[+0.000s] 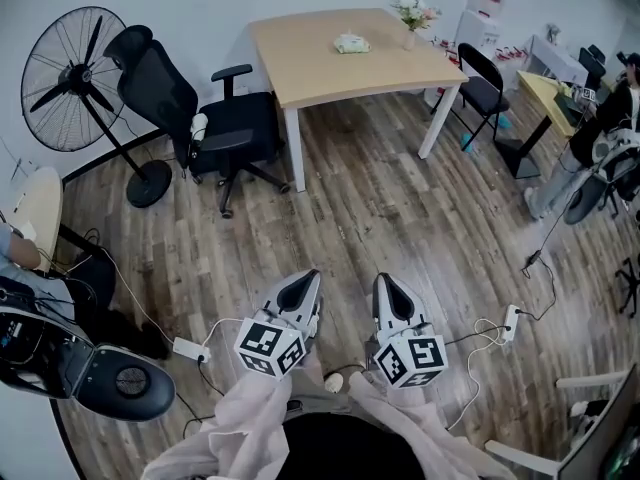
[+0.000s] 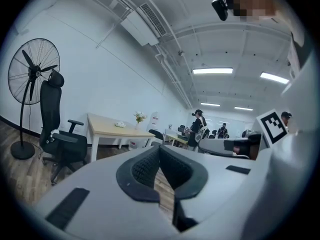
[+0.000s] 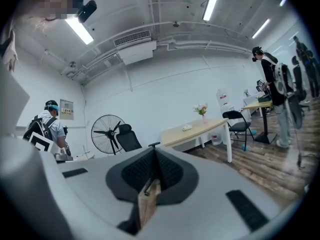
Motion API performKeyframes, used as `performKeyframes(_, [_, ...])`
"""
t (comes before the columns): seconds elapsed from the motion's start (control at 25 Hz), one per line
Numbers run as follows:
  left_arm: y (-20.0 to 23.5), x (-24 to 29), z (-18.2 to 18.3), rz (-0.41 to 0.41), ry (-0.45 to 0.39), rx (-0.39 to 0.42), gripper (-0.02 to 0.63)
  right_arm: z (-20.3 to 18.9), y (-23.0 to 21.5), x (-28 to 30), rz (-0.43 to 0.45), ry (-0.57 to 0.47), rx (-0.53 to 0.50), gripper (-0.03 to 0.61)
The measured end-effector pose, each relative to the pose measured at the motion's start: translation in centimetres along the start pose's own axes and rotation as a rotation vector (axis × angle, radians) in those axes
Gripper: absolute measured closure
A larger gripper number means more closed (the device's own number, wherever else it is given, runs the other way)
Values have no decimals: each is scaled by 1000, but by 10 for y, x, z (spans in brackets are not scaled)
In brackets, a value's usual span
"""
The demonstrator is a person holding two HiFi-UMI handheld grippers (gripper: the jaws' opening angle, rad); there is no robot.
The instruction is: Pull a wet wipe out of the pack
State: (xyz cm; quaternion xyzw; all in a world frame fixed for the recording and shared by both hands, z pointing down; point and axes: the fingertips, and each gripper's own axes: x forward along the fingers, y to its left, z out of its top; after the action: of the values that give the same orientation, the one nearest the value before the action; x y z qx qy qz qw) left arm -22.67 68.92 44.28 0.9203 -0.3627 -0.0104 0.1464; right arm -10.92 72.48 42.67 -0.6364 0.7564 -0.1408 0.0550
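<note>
Jaws on both grippers are shut tight, tip to tip, with nothing held between them. The left gripper (image 1: 304, 286) and the right gripper (image 1: 389, 288) sit side by side, low and close to the person's body, pointing flat across the room. I think they are held like this because the job has not begun yet.

The small pale soft pack of wet wipes (image 1: 352, 43) lies far off, on the light wooden table with white legs (image 1: 310, 63), well apart from both grippers. A little white vase of flowers (image 1: 411, 18) stands near it. A black folding chair (image 1: 485, 73) is at one side of the table, and a black office chair on wheels (image 1: 225, 133) at the other. A big black standing fan (image 1: 70, 78) is past that chair. Brown wooden floor (image 1: 380, 198) lies between the person and the table, so I guess walking over must come first.
</note>
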Motion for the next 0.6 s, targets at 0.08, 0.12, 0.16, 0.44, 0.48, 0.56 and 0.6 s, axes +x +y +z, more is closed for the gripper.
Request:
performKeyframes(0.08, [6,10,1,6,4,-4,601,1,-7,9,-12,14,-8,566])
performKeyframes(0.12, [9,16,3,8,3,-7,601,3,-11,14,-14,12,-7,566])
performKeyframes(0.16, [12,23,5,11,1,-8,601,6,-15,19,-15,5,-2,566])
performKeyframes(0.44, [48,81,36,22,-27,13,601,32,-37,79,-21,-17,-21,566])
performKeyframes(0.48, [54,89,40,21,-30,13,601,35,-39,90,-22,-19,-24,566])
performKeyframes(0.56, [66,104,49,16,-30,15,603,41,-42,110,-26,-19,-24,566])
performKeyframes(0.6, [72,111,53,13,-29,16,601,43,-44,120,-27,-17,-25,566])
